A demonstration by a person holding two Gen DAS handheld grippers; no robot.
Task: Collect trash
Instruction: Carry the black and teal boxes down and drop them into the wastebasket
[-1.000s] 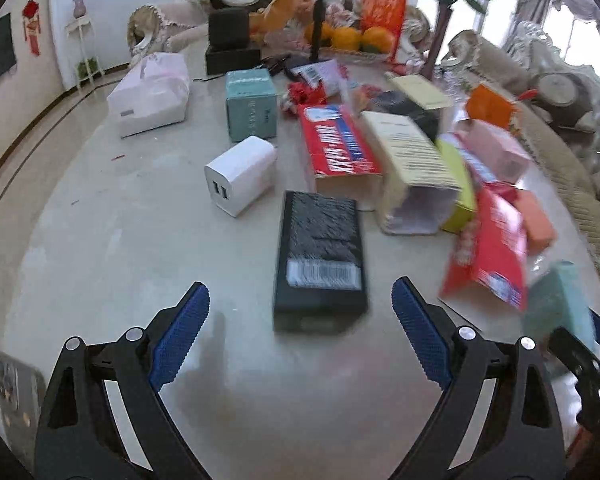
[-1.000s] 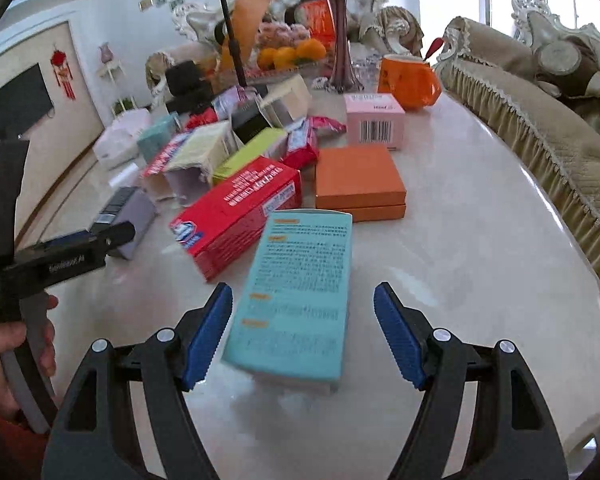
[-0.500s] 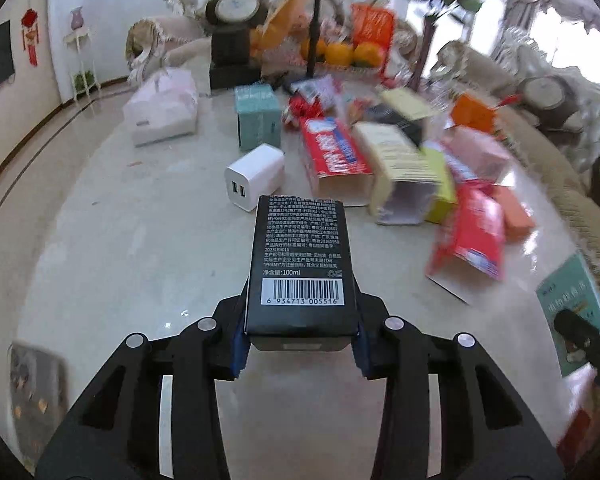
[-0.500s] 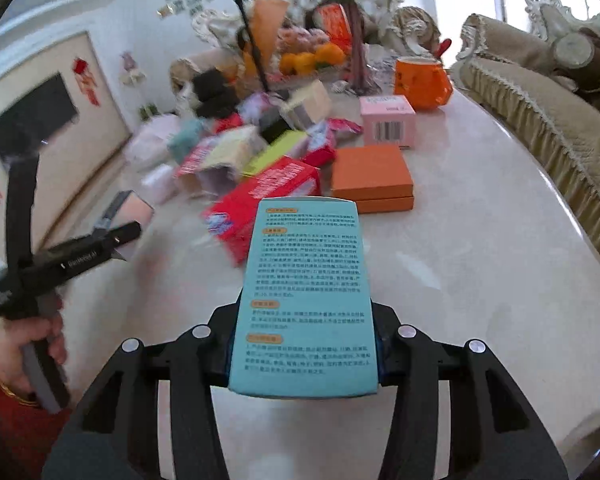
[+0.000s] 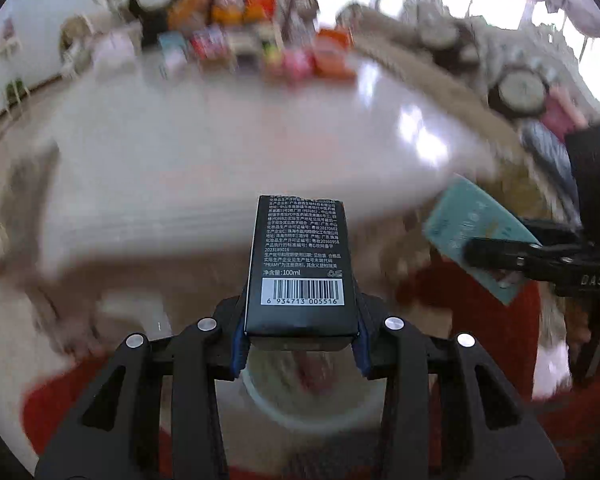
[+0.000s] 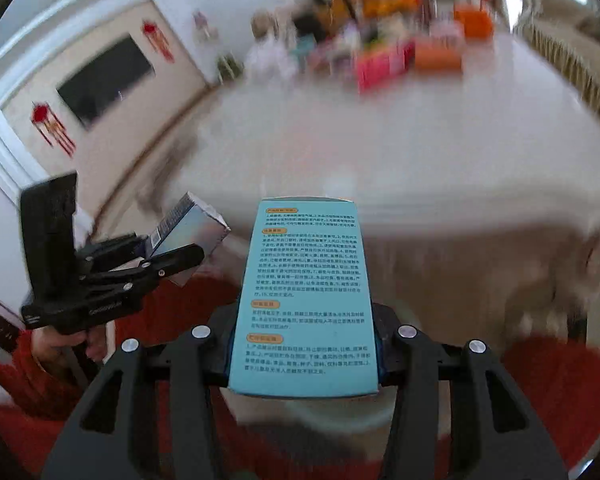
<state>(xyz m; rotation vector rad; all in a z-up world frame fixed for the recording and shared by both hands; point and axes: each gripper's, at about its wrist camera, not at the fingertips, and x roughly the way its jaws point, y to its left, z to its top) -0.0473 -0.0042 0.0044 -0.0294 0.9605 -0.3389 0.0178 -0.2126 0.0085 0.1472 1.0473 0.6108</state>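
My left gripper (image 5: 300, 344) is shut on a black box with a barcode (image 5: 300, 264), which sticks out forward between the blue pads. My right gripper (image 6: 304, 356) is shut on a teal box with printed text (image 6: 304, 300). Both boxes hang past the near edge of the marble table (image 5: 220, 152), above a white round bin (image 5: 312, 408) whose rim (image 6: 308, 416) shows under each box. In the left wrist view the teal box (image 5: 476, 236) is at the right. In the right wrist view the black box (image 6: 192, 228) is at the left.
A blurred heap of coloured boxes (image 5: 260, 52) lies at the table's far end, with an orange box (image 6: 436, 54) among them. Red cloth (image 6: 172, 312) surrounds the bin. A hand (image 6: 60, 344) holds the left gripper's handle. A sofa (image 6: 572, 52) runs along the right.
Both grippers closed on the boxes that lay between their fingers, lifted them and drew back off the table. The box heap is now far away and the white bin has come into view below.
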